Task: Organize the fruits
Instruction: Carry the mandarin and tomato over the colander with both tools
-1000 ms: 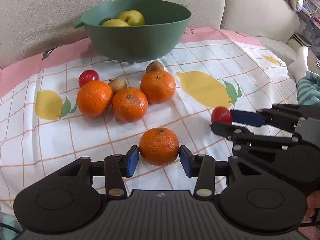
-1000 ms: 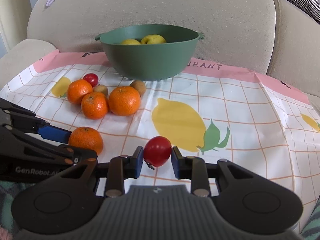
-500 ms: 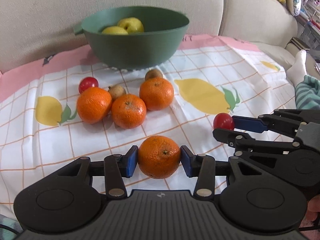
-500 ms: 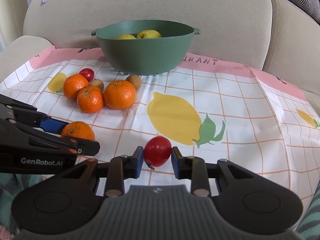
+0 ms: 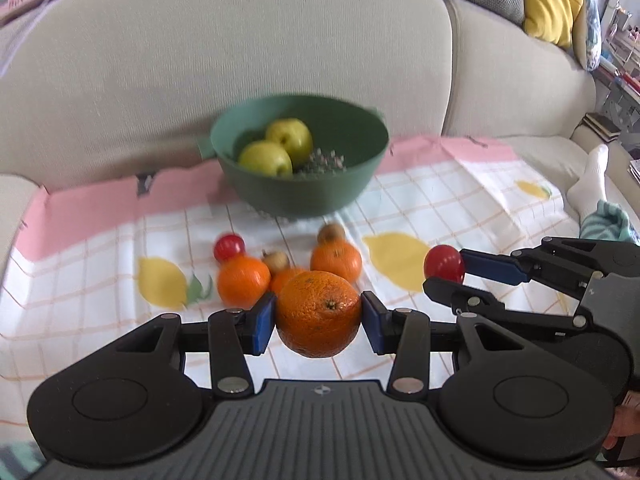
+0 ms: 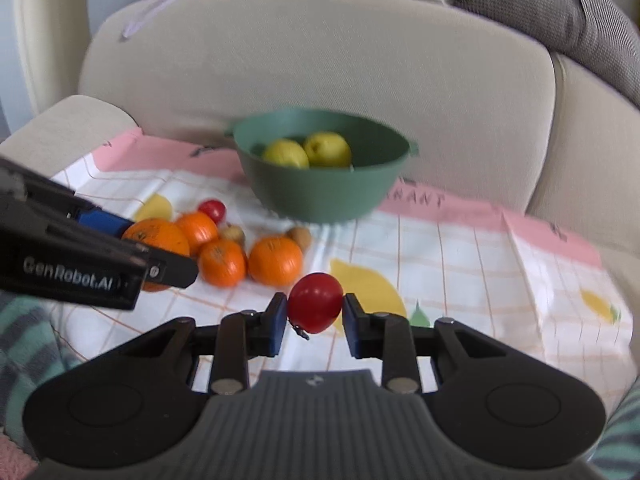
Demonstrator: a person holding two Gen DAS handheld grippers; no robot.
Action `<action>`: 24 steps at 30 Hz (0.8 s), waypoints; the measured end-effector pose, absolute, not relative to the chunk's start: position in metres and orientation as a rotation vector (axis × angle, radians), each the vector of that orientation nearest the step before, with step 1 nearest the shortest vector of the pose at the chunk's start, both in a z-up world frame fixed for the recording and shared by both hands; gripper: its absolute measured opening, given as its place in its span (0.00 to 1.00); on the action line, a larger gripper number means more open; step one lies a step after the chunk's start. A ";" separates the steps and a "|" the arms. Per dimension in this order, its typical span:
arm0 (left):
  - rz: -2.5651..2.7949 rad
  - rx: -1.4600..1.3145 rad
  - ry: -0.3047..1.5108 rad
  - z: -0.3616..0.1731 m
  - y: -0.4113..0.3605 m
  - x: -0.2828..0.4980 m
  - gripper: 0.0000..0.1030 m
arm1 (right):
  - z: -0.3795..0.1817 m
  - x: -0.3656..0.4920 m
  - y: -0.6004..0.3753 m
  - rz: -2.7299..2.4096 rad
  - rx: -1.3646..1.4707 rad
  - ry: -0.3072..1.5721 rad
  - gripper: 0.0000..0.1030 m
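My left gripper is shut on an orange and holds it above the cloth. My right gripper is shut on a red tomato, also lifted; the tomato shows at the right of the left wrist view. A green bowl with two yellow-green apples stands at the back of the cloth, and it appears again in the right wrist view as the bowl. Three more oranges, a second small tomato and two small brown fruits lie on the cloth in front of the bowl.
A checked cloth with lemon prints and a pink border covers a beige sofa seat. The sofa backrest rises right behind the bowl. A white sock and striped fabric lie at the right edge.
Both grippers have risen with their fruit: the orange has left the cloth, and the tomato is higher. The bowl's inside and both apples now show from above.
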State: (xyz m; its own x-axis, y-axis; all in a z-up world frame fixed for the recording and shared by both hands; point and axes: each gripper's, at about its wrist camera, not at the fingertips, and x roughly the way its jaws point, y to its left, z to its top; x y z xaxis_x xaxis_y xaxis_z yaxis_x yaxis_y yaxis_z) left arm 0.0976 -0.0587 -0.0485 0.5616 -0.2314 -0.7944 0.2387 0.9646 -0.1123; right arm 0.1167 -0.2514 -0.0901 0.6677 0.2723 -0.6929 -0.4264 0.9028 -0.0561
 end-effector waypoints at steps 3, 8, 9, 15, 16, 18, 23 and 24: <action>-0.278 0.016 0.916 -0.031 -0.057 0.105 0.49 | -0.077 0.120 -0.247 0.420 -0.246 0.713 0.26; -0.287 0.012 0.890 -0.007 -0.057 0.123 0.49 | -0.058 0.132 -0.243 0.453 -0.285 0.677 0.26; -0.291 0.010 0.887 -0.004 -0.058 0.127 0.49 | -0.055 0.136 -0.242 0.458 -0.290 0.672 0.26; -0.321 -0.011 0.900 0.002 -0.063 0.157 0.49 | -0.038 0.170 -0.237 0.495 -0.283 0.681 0.26; -0.319 -0.005 0.904 0.002 -0.065 0.162 0.49 | -0.038 0.176 -0.236 0.501 -0.284 0.688 0.26; -0.312 0.002 0.914 -0.001 -0.066 0.172 0.49 | -0.037 0.189 -0.234 0.506 -0.295 0.701 0.26; -0.294 -0.023 0.954 -0.014 -0.065 0.196 0.49 | -0.042 0.221 -0.229 0.521 -0.316 0.754 0.26; -0.292 -0.027 0.963 -0.017 -0.066 0.200 0.49 | -0.043 0.225 -0.228 0.520 -0.332 0.755 0.26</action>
